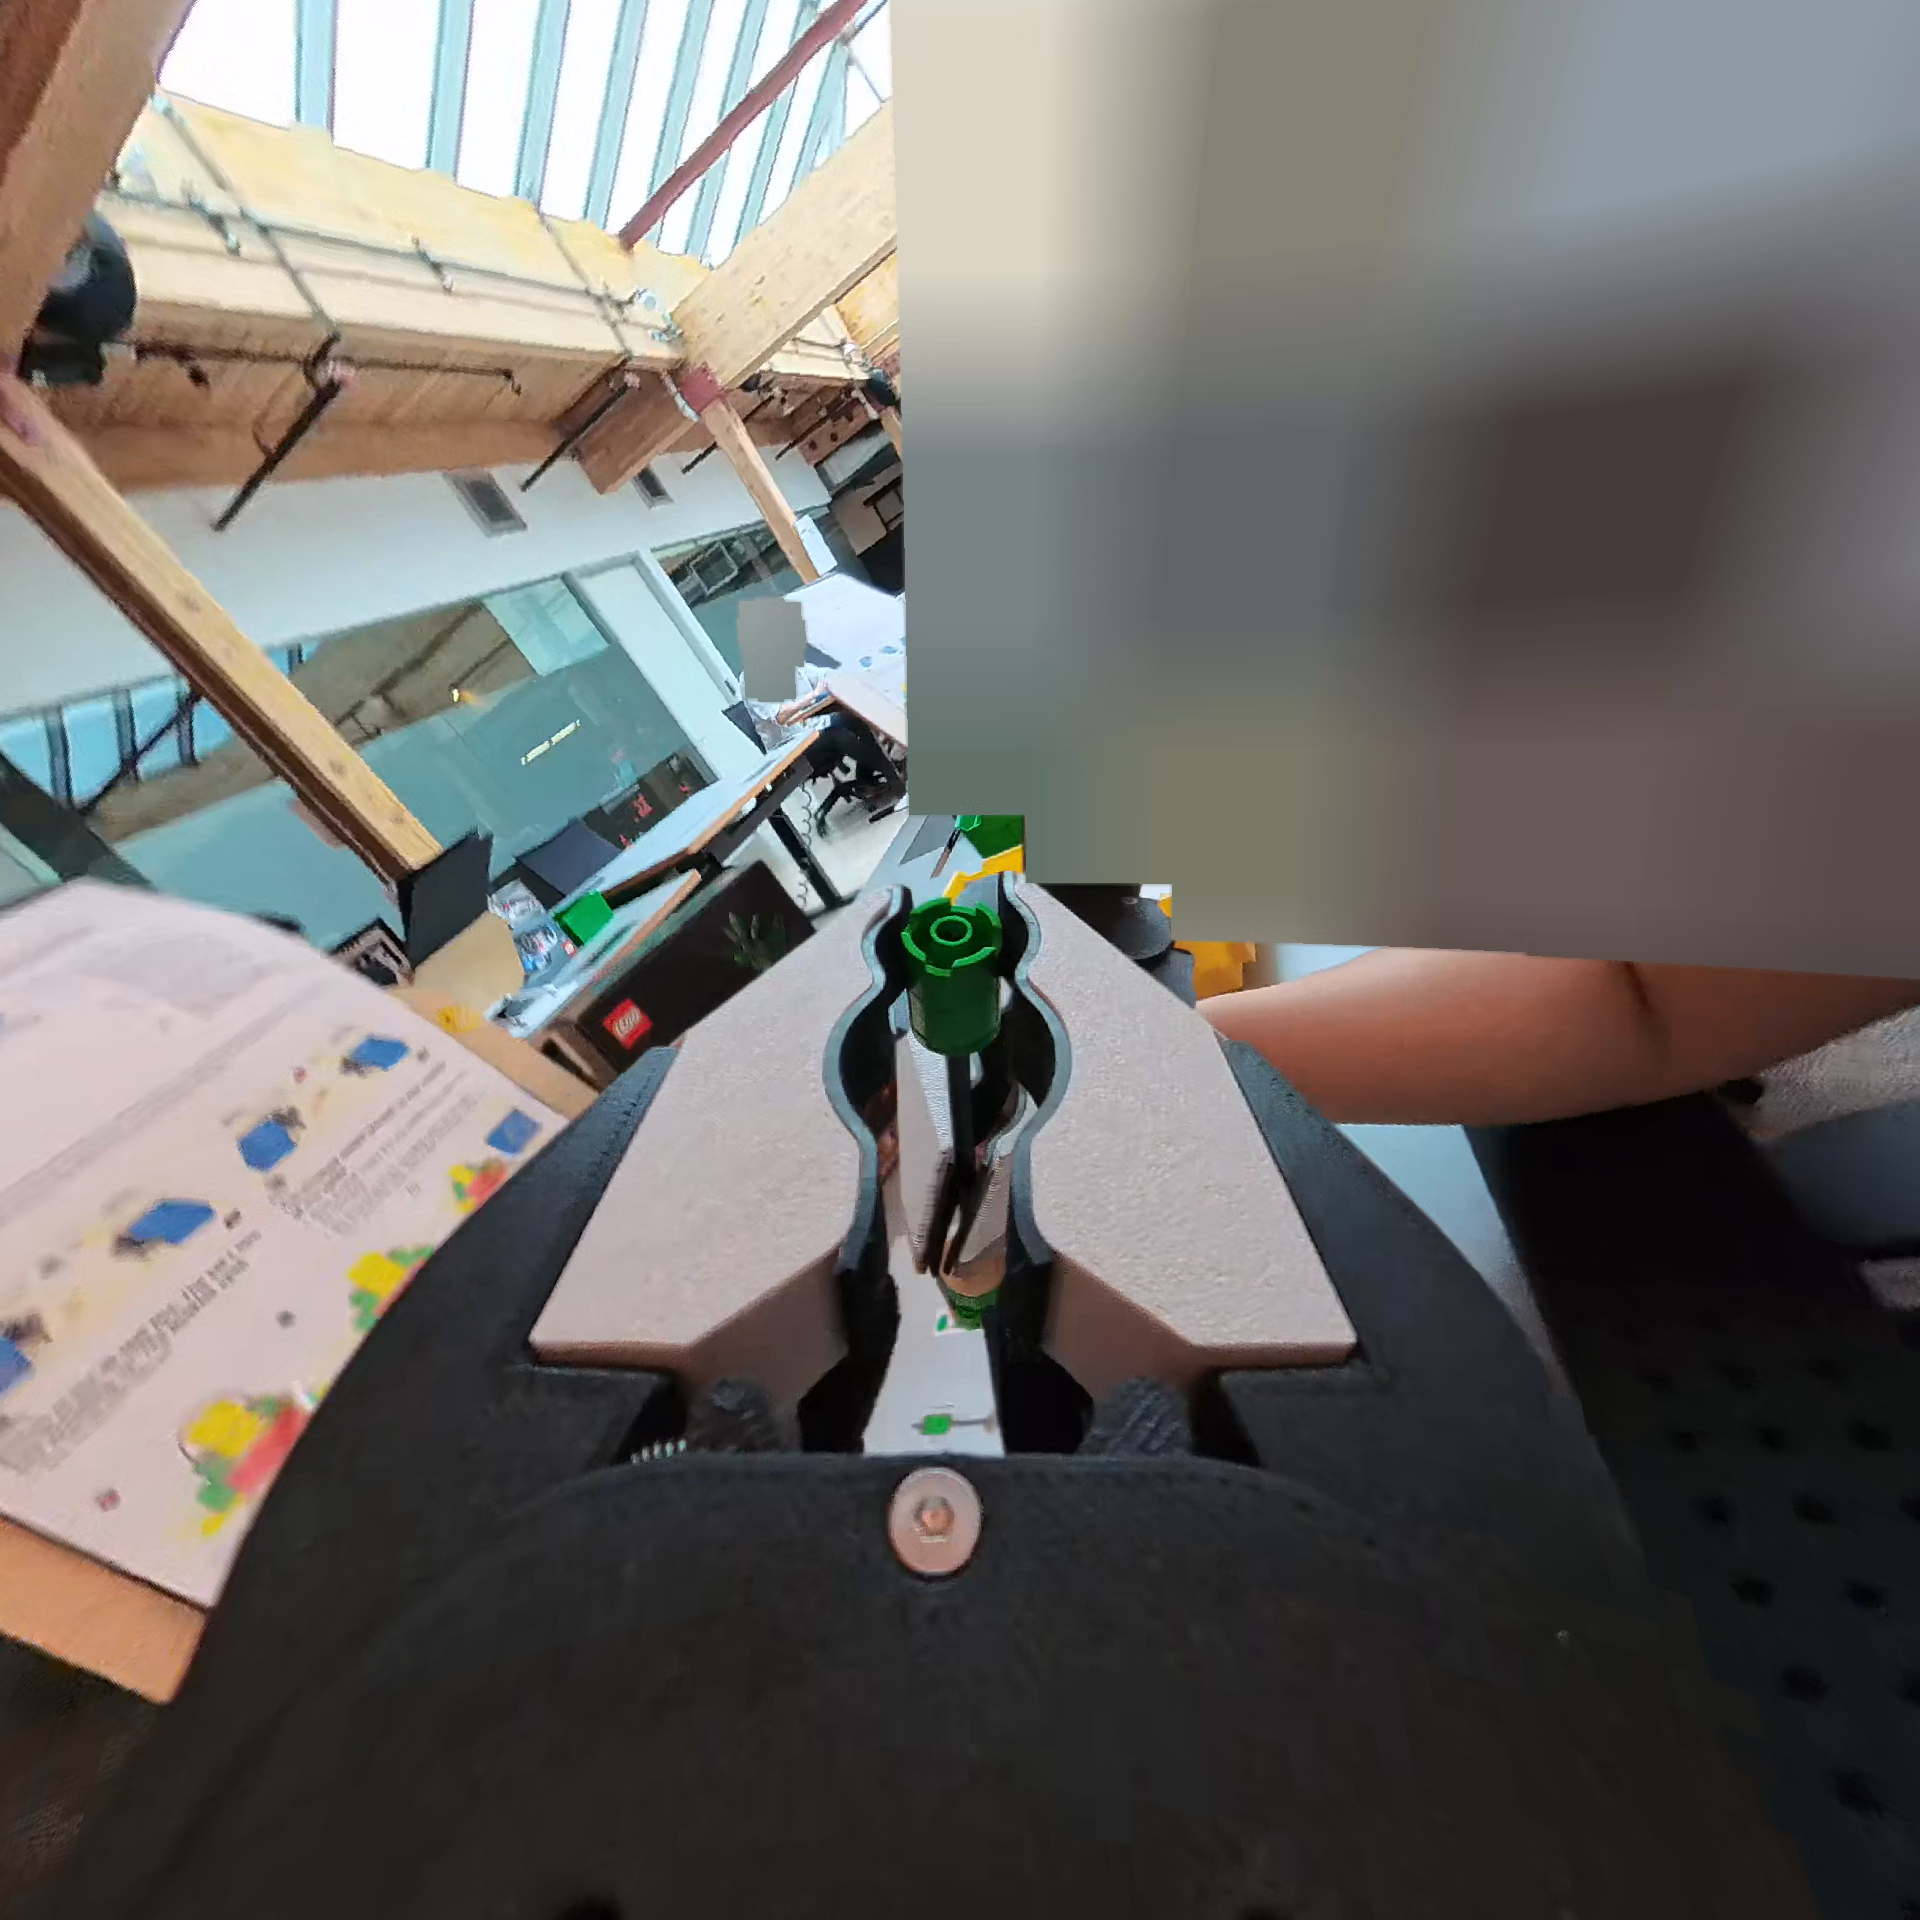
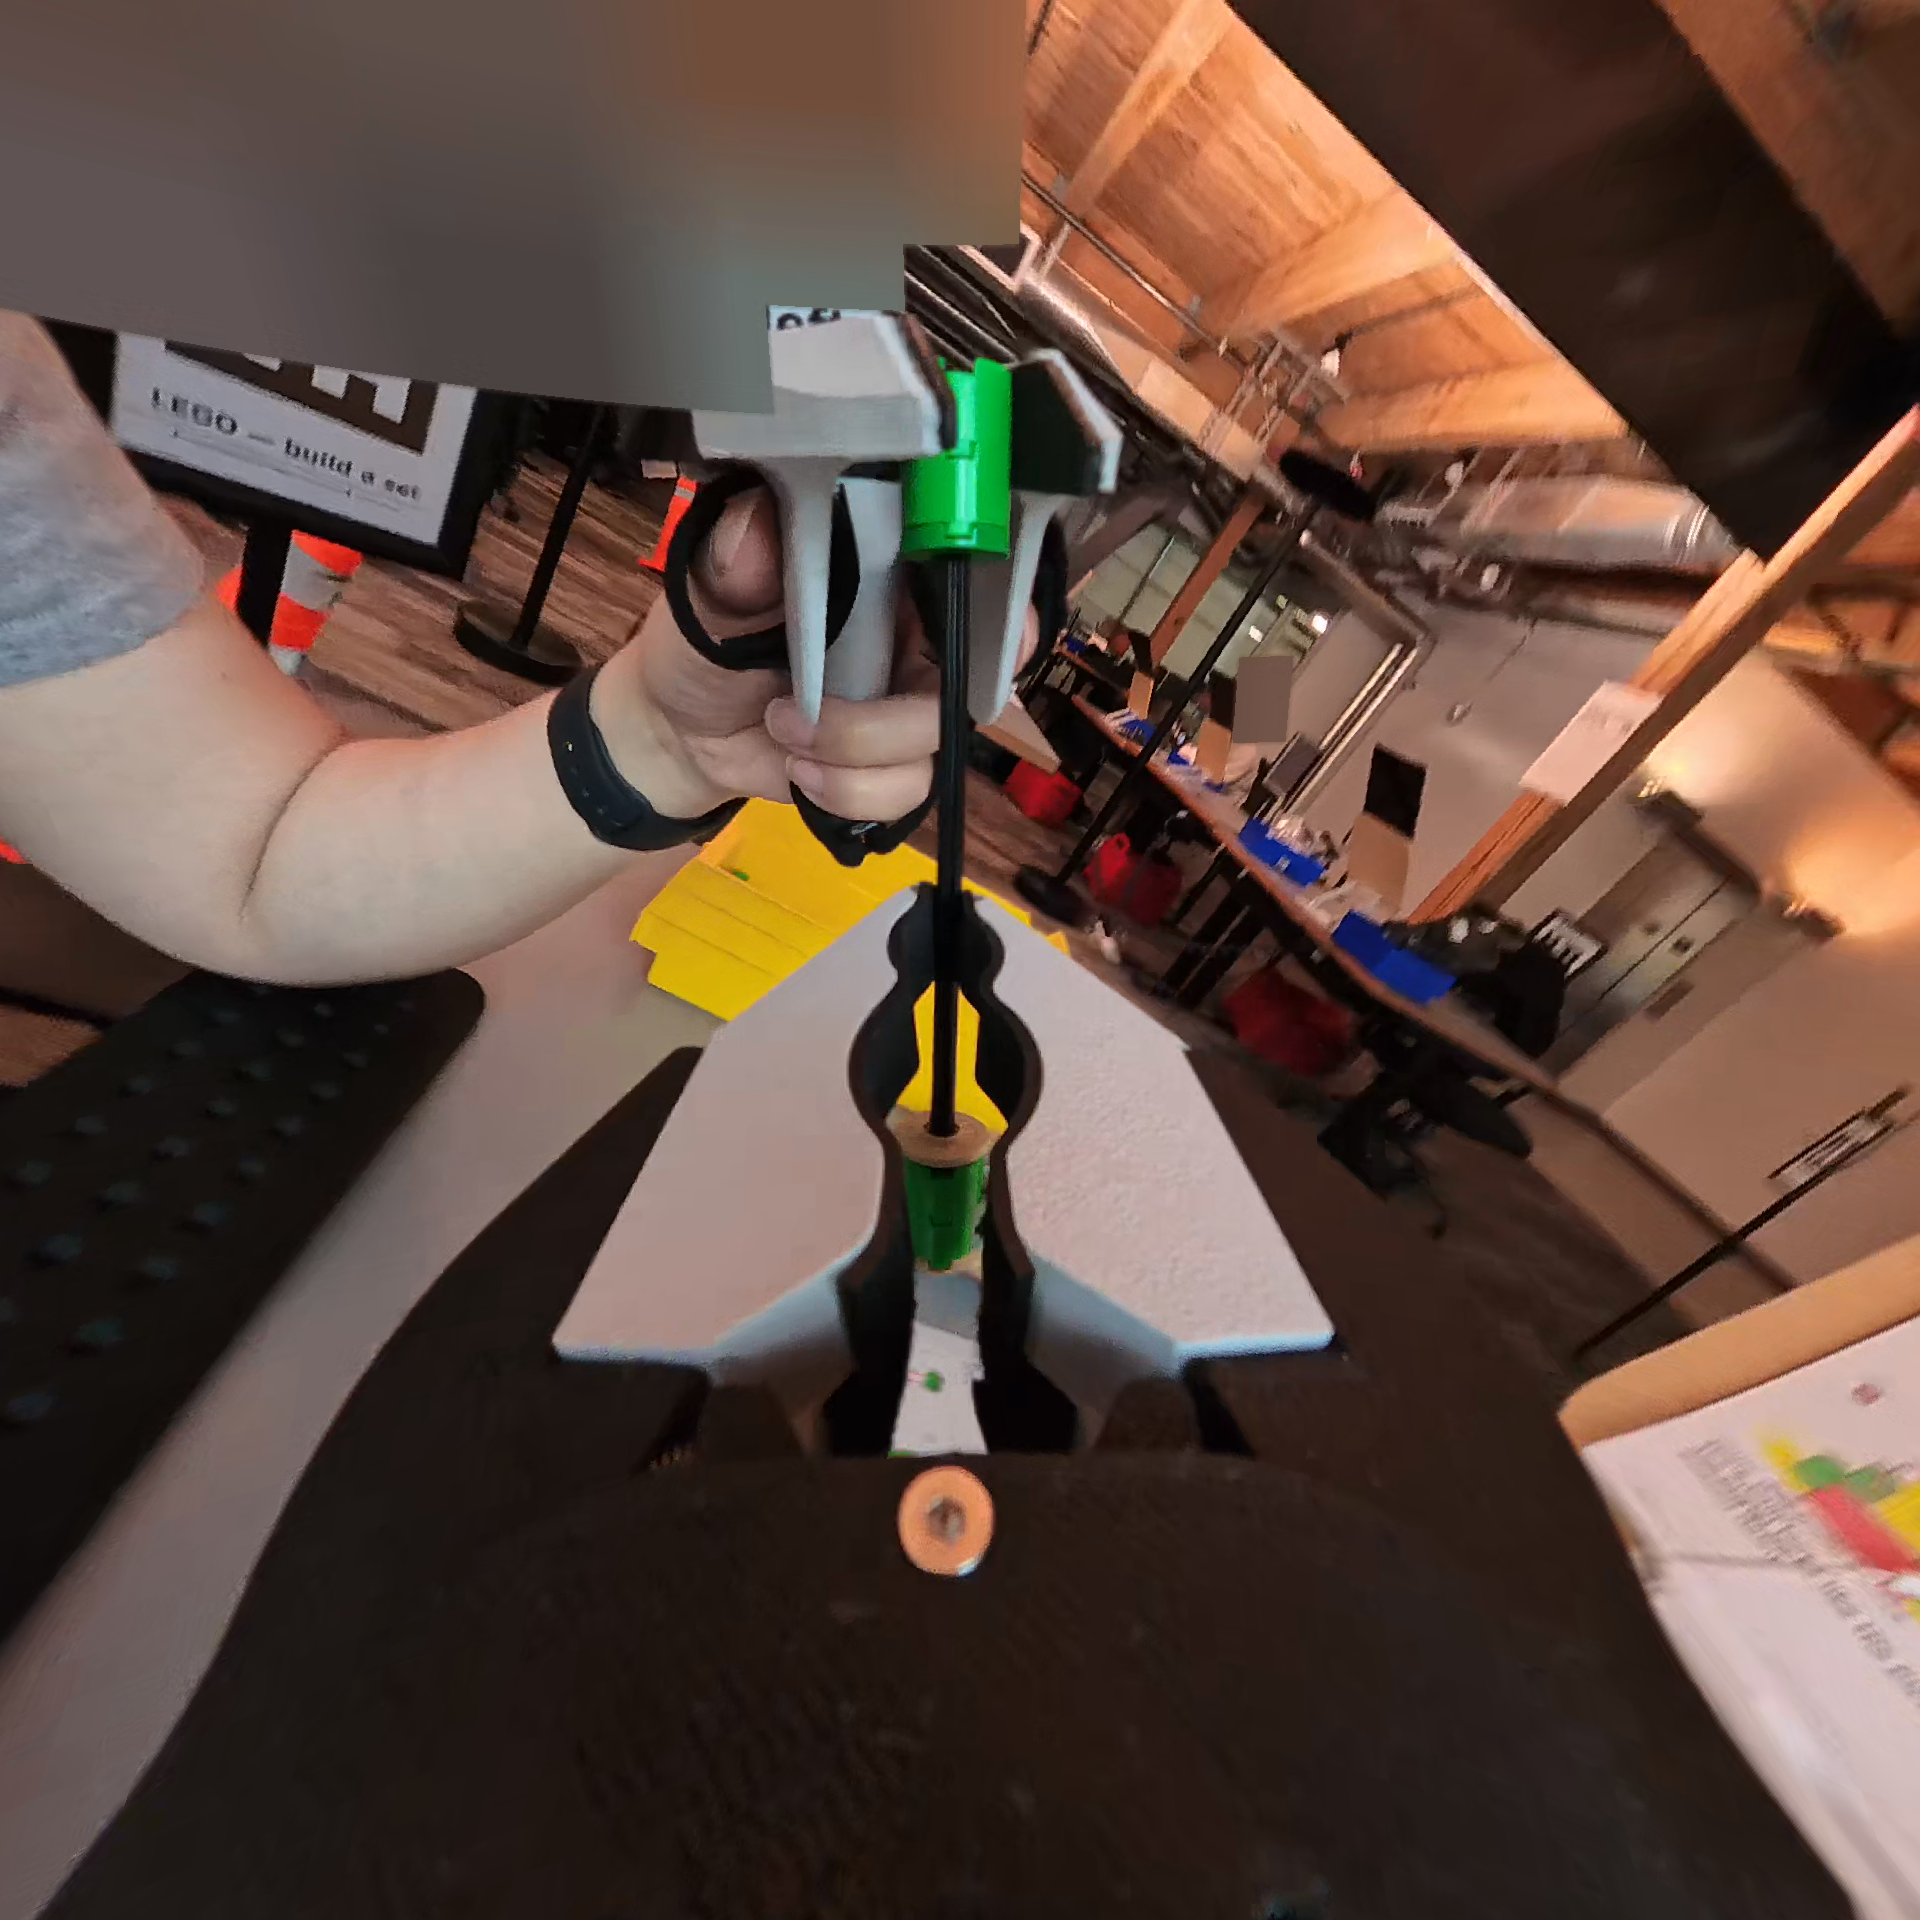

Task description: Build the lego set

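A black rod [image 2: 954,779] carries a green round brick [image 2: 956,468] at one end and a tan disc with a second green piece [image 2: 940,1195] at the other. My left gripper [image 1: 951,904] is shut on the first green round brick [image 1: 951,977], which sits at its fingertips. The rod [image 1: 966,1122] runs back between its fingers. In the right wrist view the left gripper [image 2: 966,416] is above, held by a hand. My right gripper [image 2: 948,904] is shut around the rod, with the lower green piece between its fingers.
An open instruction booklet [image 1: 208,1195] lies on the wooden table; it also shows in the right wrist view [image 2: 1787,1558]. A yellow bin [image 2: 758,925] stands behind. A black perforated mat [image 2: 208,1143] and the person's forearm [image 2: 364,810] are on the left. A black box [image 1: 686,977] stands farther off. Spacing between my two grippers at the tips: around 8 cm.
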`<state>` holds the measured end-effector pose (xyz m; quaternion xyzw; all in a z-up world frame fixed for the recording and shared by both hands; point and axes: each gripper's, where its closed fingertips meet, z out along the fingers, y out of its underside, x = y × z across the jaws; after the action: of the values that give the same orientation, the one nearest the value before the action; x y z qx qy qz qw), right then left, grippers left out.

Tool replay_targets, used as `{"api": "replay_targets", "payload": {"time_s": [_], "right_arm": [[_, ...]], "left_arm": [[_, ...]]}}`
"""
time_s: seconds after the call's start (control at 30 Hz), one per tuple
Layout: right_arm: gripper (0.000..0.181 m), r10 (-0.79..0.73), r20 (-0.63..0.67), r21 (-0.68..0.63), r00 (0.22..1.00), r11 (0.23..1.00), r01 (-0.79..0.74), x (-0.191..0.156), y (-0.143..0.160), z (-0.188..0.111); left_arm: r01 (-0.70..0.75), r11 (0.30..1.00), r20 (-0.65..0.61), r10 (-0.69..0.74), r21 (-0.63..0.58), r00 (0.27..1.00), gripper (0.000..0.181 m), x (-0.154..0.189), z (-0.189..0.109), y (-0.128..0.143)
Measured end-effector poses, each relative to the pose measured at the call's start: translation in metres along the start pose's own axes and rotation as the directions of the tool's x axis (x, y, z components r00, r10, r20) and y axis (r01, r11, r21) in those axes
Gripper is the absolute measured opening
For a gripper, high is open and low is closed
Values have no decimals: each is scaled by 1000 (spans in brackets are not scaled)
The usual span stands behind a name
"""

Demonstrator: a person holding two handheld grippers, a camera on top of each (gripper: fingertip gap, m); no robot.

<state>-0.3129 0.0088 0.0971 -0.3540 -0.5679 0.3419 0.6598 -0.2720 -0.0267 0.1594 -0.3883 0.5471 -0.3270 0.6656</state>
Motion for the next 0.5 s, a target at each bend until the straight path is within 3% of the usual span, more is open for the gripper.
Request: {"api": "replay_targets", "payload": {"time_s": [0.1, 0.23, 0.5], "right_arm": [[2, 185, 21, -7, 983, 983, -184, 4, 11, 6], [5, 380, 29, -33, 924, 925, -379, 11, 23, 10], [14, 572, 9, -135, 820, 813, -566, 14, 49, 13]], "left_arm": [[230, 973, -5, -230, 7, 973, 13, -22, -4, 12], [489, 872, -40, -487, 35, 872, 13, -48, -14, 29], [623, 782, -74, -623, -23, 779, 13, -57, -11, 63]]}}
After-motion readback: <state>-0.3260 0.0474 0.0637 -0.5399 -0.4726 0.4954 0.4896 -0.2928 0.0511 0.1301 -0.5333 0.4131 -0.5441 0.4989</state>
